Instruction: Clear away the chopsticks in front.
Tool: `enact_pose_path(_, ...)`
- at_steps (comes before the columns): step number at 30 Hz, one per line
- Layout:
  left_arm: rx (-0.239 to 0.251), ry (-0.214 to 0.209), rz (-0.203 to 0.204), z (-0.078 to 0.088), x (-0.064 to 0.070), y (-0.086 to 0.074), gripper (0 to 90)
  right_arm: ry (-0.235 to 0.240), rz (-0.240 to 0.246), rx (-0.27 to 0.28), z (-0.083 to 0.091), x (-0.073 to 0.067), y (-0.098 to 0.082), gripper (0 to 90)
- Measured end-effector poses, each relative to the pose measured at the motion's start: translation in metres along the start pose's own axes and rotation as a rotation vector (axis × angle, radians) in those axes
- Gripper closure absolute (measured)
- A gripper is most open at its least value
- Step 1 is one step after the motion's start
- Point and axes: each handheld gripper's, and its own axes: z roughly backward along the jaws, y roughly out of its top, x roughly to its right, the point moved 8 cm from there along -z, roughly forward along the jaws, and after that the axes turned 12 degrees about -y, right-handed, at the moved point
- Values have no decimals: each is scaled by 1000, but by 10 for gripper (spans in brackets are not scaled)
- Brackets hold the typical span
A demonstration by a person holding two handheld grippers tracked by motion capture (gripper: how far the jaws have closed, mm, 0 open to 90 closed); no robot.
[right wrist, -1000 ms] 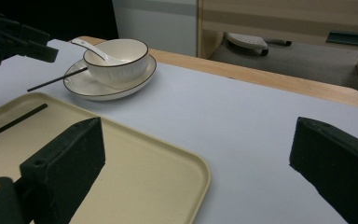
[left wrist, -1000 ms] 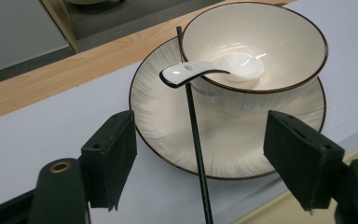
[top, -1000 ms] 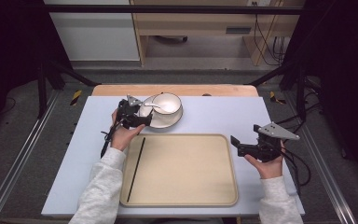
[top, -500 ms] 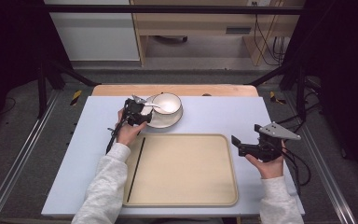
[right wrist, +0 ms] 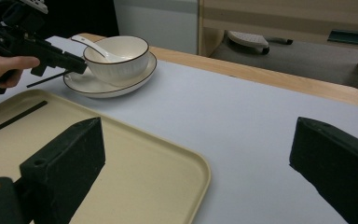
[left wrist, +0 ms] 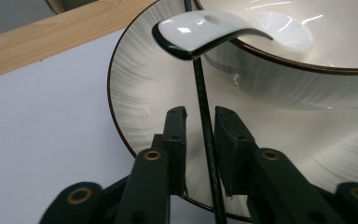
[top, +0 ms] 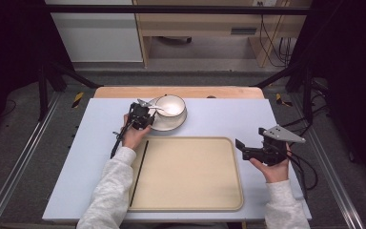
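We see a thin black chopstick (left wrist: 208, 140) lying across the plate (left wrist: 135, 93) beside the bowl (left wrist: 307, 51), between our closing left gripper (left wrist: 200, 122), pads not visibly pressing. Right gripper (right wrist: 196, 154) spread wide beside the tray (right wrist: 158, 186); its view shows another chopstick (right wrist: 14, 119) on the tray.

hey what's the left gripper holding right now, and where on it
The left gripper has just been closing around a thin black chopstick partway along its shaft, above the plate. A narrow gap still shows beside the fingers, so no firm hold yet.
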Motion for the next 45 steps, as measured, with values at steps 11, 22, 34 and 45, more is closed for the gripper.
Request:
enact_pose_path(11, 2, 11, 24, -1, 1, -1, 854, 0, 2, 2, 0, 0, 0, 37)
enact_pose_path(22, 4, 30, 42, 5, 1, 0, 858, 1, 0, 0, 0, -1, 0, 37)
enact_pose_path(34, 33, 75, 72, 35, -9, -5, 858, 1, 3, 3, 0, 0, 0, 37)
enact_pose_path(45, 90, 111, 118, 69, -8, -15, 858, 0, 1, 3, 0, -1, 0, 36)
